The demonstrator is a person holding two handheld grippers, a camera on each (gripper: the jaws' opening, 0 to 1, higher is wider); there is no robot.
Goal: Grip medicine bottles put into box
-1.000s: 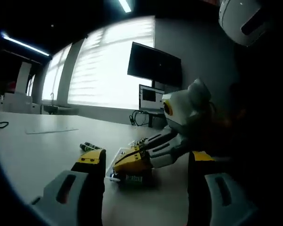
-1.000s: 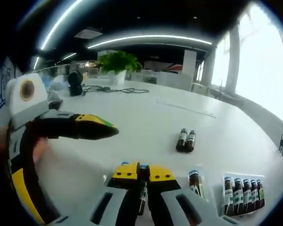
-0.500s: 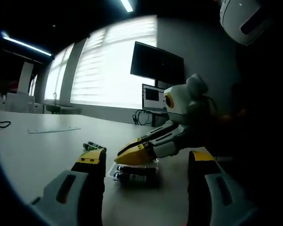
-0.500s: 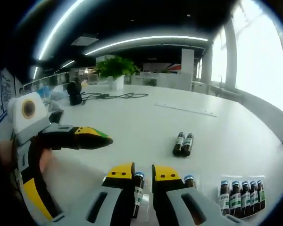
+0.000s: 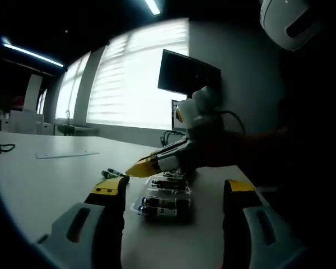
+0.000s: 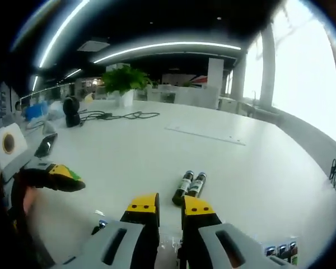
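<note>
Lying loose on the desk (image 6: 157,151), two medicine bottles (image 6: 189,186) sit just beyond the empty, narrowly parted right tongs (image 6: 169,205); left tongs (image 5: 171,193) gape released near the box (image 5: 163,203) of bottles

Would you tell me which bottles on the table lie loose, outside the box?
The two bottles lying side by side just beyond the right gripper; the others sit packed in the box.
</note>
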